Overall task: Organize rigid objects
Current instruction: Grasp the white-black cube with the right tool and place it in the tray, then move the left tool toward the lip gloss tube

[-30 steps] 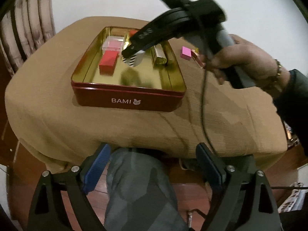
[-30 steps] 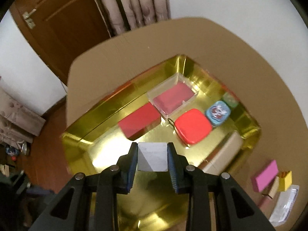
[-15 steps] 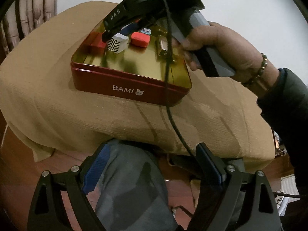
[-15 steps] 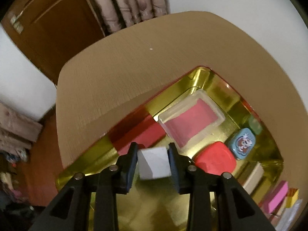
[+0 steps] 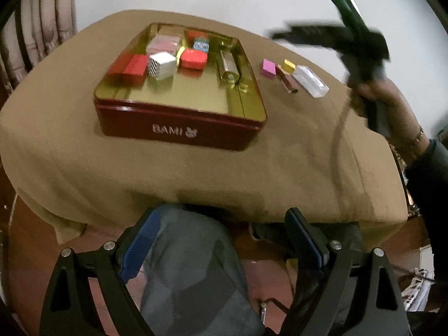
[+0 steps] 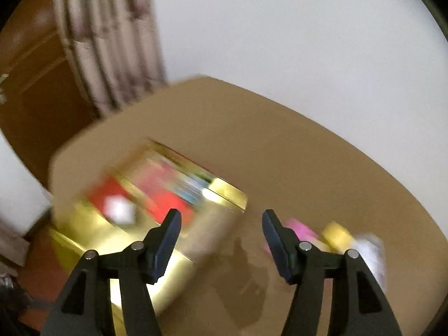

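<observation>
Left gripper point(image 5: 221, 240): low at the near table edge, pointed steeply down; jaws wide apart, nothing between them. A grey-clad knee point(image 5: 193, 266) shows between the fingers.

Table point(image 5: 294, 151): tan cloth hanging over the near edge, bare cloth in front of and right of the tin.

Tin point(image 5: 179, 128): red wall marked BAMI, gold inside, standing left of the table's middle. Contents, left to right:
- red box point(image 5: 131, 67), at the left wall;
- white cube point(image 5: 162, 65), one face striped black, just beside the red box;
- clear case point(image 5: 163, 43) with pink inside, behind the cube;
- red pouch point(image 5: 193, 58), right of the cube;
- small blue item point(image 5: 201, 45), behind the pouch;
- gold tube point(image 5: 228, 65), along the right wall.
The near half of the tin floor lies open.

Loose on the cloth right of the tin, close together: pink block point(image 5: 268, 68), dark slim stick point(image 5: 287, 79), yellow piece point(image 5: 289, 65), clear box point(image 5: 312, 80). In the right wrist view the pink block point(image 6: 301, 229) and yellow piece point(image 6: 337, 233) appear as blurs.

Right gripper point(image 6: 221, 224): above the tin's right edge and the cloth beside it, tilted downward. Its jaws have just been opening; they stand apart with nothing between them. The white cube point(image 6: 119, 210) lies in the tin, well clear of the fingers.

Right hand point(image 5: 380, 98): raised over the table's right end, gripping the blurred handle, with a bracelet at the wrist and a dark sleeve point(image 5: 428, 173) behind.
</observation>
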Demonstrator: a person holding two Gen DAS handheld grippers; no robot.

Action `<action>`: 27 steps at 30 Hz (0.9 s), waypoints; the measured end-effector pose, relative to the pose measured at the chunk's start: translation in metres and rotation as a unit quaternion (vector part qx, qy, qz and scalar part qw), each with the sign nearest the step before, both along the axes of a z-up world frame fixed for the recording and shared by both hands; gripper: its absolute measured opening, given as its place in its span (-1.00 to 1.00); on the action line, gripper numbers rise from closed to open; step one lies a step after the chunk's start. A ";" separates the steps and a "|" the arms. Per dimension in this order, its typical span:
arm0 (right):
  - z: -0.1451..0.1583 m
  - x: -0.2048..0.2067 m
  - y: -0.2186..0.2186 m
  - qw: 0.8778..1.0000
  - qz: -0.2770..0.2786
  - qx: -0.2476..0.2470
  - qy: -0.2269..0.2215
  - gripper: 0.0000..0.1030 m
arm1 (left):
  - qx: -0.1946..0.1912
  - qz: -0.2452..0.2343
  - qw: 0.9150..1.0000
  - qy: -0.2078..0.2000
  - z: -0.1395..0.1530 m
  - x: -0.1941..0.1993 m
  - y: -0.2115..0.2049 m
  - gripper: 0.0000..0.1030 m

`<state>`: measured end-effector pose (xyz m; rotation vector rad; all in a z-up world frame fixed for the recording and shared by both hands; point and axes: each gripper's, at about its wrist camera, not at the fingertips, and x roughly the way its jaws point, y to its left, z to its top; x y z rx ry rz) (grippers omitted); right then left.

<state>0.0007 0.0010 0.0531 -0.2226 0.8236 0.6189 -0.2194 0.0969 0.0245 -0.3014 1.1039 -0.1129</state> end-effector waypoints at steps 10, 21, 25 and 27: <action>-0.026 0.053 -0.166 0.989 -0.127 -0.037 0.062 0.20 | 0.038 -0.025 0.999 -0.008 0.003 0.005 -0.027 0.70; -0.078 -0.003 -0.258 0.969 -0.247 0.013 -0.005 0.30 | 0.082 -0.138 0.983 -0.091 0.060 0.080 -0.120 0.70; -0.105 -0.012 -0.289 0.960 -0.279 0.031 -0.005 0.30 | 0.043 -0.148 0.985 -0.078 0.061 0.144 -0.153 0.69; -0.110 -0.012 -0.298 0.956 -0.289 0.052 0.005 0.30 | 0.033 -0.140 0.987 -0.069 0.054 0.175 -0.164 0.48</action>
